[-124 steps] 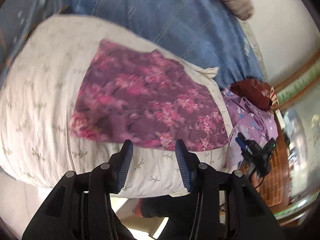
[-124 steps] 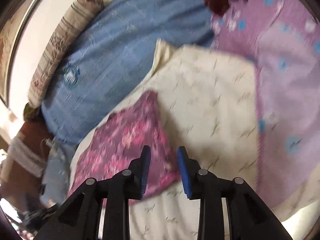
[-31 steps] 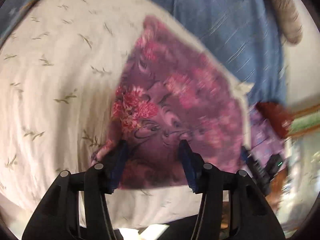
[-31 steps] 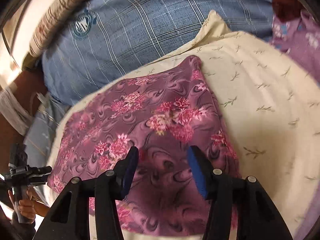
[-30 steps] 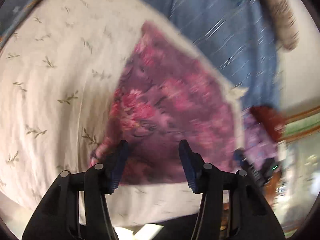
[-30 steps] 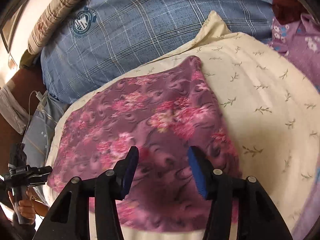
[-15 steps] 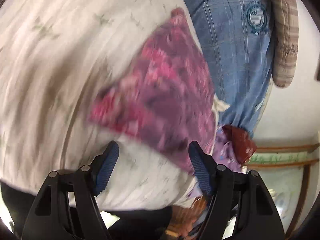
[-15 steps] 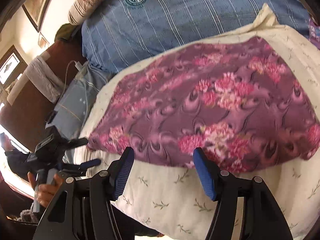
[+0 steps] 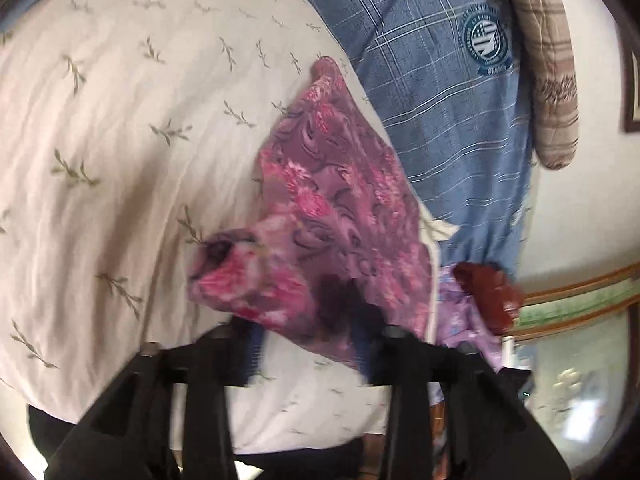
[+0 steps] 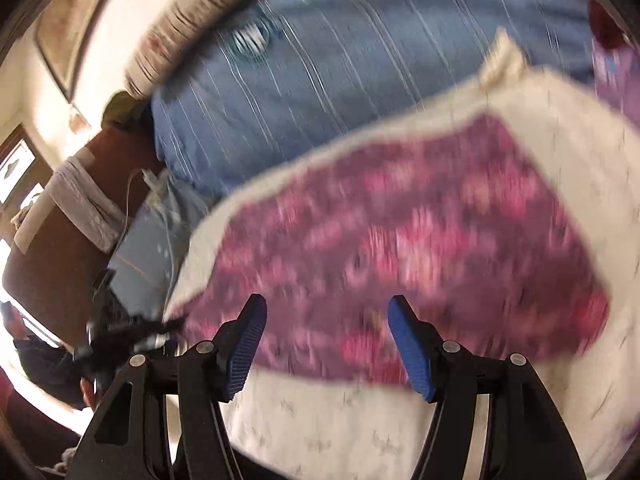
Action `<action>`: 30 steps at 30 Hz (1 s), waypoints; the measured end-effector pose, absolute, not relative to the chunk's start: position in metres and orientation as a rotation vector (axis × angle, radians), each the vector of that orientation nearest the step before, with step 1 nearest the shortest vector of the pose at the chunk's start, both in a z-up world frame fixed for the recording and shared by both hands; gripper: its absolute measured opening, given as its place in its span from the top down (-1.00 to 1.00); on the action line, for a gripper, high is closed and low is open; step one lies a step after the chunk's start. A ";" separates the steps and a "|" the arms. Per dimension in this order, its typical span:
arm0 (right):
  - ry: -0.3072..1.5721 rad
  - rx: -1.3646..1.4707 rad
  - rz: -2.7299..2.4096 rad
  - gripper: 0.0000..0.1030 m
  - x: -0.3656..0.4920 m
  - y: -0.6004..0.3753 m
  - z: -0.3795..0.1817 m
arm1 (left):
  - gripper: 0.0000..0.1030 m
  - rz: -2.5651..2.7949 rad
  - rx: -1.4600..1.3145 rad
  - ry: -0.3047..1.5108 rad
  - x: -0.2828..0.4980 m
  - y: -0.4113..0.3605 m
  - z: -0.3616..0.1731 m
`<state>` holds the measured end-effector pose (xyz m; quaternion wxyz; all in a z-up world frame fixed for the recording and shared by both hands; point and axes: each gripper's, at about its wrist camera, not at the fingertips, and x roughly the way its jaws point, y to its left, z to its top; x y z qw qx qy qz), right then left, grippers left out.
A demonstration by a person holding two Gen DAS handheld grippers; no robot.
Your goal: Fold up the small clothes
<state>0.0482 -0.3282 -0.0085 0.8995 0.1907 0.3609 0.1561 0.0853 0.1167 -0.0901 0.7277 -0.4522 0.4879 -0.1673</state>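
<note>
Closing left claw (image 9: 308,344) straddles the floral cloth's (image 9: 340,216) bunched near edge.

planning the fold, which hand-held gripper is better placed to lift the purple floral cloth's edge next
Left. The left hand-held gripper has its closing jaws around the bunched near corner of the purple floral cloth. The right hand-held gripper hangs open at the cloth's near edge, nothing between its fingers.

Left tongs (image 9: 308,344) angled downward, jaws closing; right tongs (image 10: 326,344) spread wide.
</note>
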 end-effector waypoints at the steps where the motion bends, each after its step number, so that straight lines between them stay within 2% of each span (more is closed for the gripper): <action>1: 0.732 0.387 0.312 -0.27 0.053 -0.331 -0.009 | 0.06 -0.372 -1.017 1.070 0.086 0.116 -0.090; 3: 0.761 0.377 0.248 -0.25 0.069 -0.338 -0.029 | 0.01 -0.377 -1.032 1.070 0.087 0.114 -0.091; 5: 0.894 0.412 0.186 -0.18 0.086 -0.348 -0.066 | -0.02 -0.387 -1.065 1.088 0.088 0.111 -0.096; 6: 0.862 0.471 0.204 -0.13 0.083 -0.357 -0.076 | -0.02 -0.400 -1.096 1.096 0.089 0.109 -0.099; 7: 0.827 0.484 0.207 -0.09 0.080 -0.359 -0.071 | -0.02 -0.413 -1.120 1.102 0.087 0.110 -0.101; 10: 0.839 0.483 0.209 -0.12 0.079 -0.354 -0.058 | -0.10 -0.396 -1.158 1.105 0.093 0.107 -0.102; 12: 0.763 0.462 0.260 -0.12 0.075 -0.346 -0.040 | -0.19 -0.380 -1.155 1.106 0.100 0.103 -0.102; 15: 0.681 0.371 0.305 -0.12 0.072 -0.329 -0.022 | -0.19 -0.349 -1.152 1.131 0.105 0.098 -0.109; 17: 0.673 0.297 0.296 -0.14 0.074 -0.319 -0.028 | -0.19 -0.339 -1.149 1.136 0.105 0.096 -0.110; 19: 0.800 0.253 0.271 -0.14 0.095 -0.315 -0.064 | -0.18 -0.330 -1.131 1.138 0.106 0.095 -0.106; 20: 0.820 0.250 0.271 -0.16 0.094 -0.316 -0.077 | -0.04 -0.317 -1.105 1.138 0.107 0.094 -0.101; 21: 0.687 0.220 0.290 -0.13 0.082 -0.316 -0.079 | 0.13 -0.298 -1.064 1.134 0.106 0.092 -0.095; 23: 0.687 0.205 0.287 -0.15 0.082 -0.314 -0.082 | 0.32 -0.246 -0.899 1.130 0.106 0.081 -0.079; 26: 0.679 0.202 0.304 -0.26 0.083 -0.312 -0.082 | 0.45 -0.174 -0.624 1.094 0.104 0.052 -0.051; 30: 0.664 0.243 0.328 -0.26 0.079 -0.318 -0.083 | 0.53 -0.187 -0.416 0.983 0.095 0.008 -0.007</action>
